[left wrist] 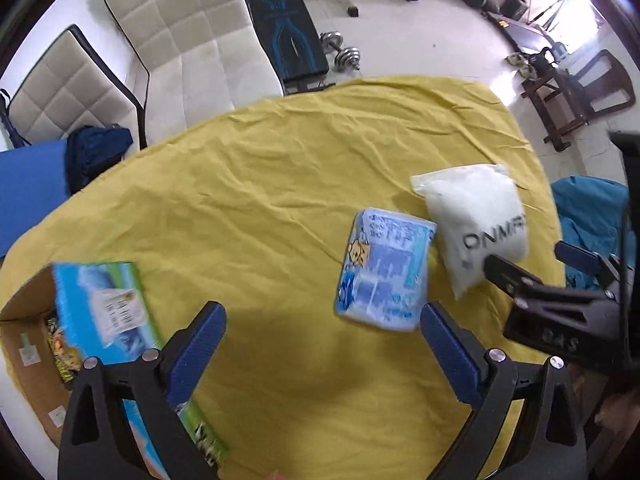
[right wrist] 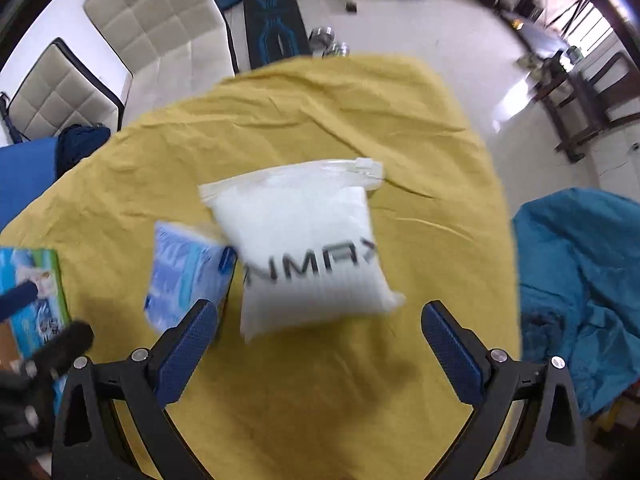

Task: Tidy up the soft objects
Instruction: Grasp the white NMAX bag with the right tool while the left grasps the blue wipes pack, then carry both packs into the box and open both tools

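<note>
Left wrist view: the left tongs (left wrist: 322,322) hang wide open over the yellow-covered table (left wrist: 260,208), nothing between the pads. A blue printed soft pack (left wrist: 384,270) lies just ahead of the right-hand finger, and the white zip bag (left wrist: 478,224) sits beside it, further right and touching or nearly so. Off to the left there's a cardboard box (left wrist: 24,320) with a green-and-blue pack (left wrist: 106,306) propped at its edge, right by the left-hand finger. The right tongs (left wrist: 532,264) poke in from the right, one tip against the white bag.

Right wrist view shows those tongs (right wrist: 320,322) spread open too, the white bag (right wrist: 308,248) straight ahead between the fingers, with the blue pack (right wrist: 186,276) crowding the left finger. Teal cloth (right wrist: 580,280) is bunched up off to the right.
</note>
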Motion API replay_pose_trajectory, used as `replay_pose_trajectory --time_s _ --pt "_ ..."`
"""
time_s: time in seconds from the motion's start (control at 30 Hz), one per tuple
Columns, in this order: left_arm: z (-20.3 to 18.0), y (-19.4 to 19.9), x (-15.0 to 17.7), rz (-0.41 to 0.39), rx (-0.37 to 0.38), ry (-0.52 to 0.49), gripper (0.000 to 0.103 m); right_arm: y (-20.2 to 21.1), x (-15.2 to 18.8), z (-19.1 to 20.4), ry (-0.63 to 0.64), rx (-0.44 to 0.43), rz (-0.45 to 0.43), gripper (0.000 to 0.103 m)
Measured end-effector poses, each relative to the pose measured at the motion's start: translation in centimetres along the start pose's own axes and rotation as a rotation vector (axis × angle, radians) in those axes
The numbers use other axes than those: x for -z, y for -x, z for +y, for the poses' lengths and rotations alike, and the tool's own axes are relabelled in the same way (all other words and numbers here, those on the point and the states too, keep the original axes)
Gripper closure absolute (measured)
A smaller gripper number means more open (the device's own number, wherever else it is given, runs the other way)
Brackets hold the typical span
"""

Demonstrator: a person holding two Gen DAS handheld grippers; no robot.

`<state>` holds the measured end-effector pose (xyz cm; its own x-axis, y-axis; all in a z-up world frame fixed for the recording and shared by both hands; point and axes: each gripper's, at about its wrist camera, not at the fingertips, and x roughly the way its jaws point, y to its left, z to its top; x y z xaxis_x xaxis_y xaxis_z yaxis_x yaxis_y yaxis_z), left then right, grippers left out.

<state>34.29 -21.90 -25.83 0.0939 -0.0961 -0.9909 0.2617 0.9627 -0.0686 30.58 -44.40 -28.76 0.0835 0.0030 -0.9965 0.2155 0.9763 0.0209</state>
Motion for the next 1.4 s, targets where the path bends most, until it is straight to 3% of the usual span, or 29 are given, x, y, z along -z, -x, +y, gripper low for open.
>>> replay_pose_trajectory --time_s 0.13,0.2,0.3,0.43,0.73,0.87,0.93,1.03,1.2,1.4 --pt "-0.5 -2.7 -0.9 0.036 -0.019 -0.007 0.003 -3.3 -2.0 0.0 0.005 -0.003 0.041 0.002" --pt "-0.6 -3.4 -1.0 0.049 -0.016 -0.009 0.003 -4.4 -2.6 -0.3 0.004 -0.015 0.070 0.019" --pt "-1.2 -4.4 -1.4 0.063 0.002 -0.010 0.003 -4.8 -2.7 -0.5 0.020 -0.023 0.087 0.024" --pt "-2.7 -5.6 -2.0 0.085 0.016 -0.037 0.003 -4.7 -2.0 -1.9 0.016 0.016 0.113 0.025" --pt "-4.8 -10.2 -3.3 0.178 0.017 -0.058 0.005 -6.4 -1.8 -5.9 -0.044 -0.008 0.165 0.024" --pt "-4.7 -11.6 -3.1 0.195 0.012 -0.072 0.033 -6.5 -1.3 -6.4 -0.033 0.010 0.179 0.024" --pt "-4.3 -11.1 -2.7 0.168 0.004 -0.073 0.045 -6.6 -1.2 -6.1 -0.028 0.012 0.182 0.025" --pt "-3.7 -10.4 -1.5 0.165 0.023 -0.056 0.050 -6.2 -0.4 -4.7 -0.021 0.008 0.193 0.027" --pt "-2.2 -9.4 2.2 0.151 -0.001 -0.039 0.051 -5.8 3.8 -4.2 0.020 -0.012 0.221 0.028" --pt "0.0 -8.0 8.7 0.164 0.023 0.022 0.051 -5.4 11.7 -1.7 0.109 -0.019 0.276 0.027"
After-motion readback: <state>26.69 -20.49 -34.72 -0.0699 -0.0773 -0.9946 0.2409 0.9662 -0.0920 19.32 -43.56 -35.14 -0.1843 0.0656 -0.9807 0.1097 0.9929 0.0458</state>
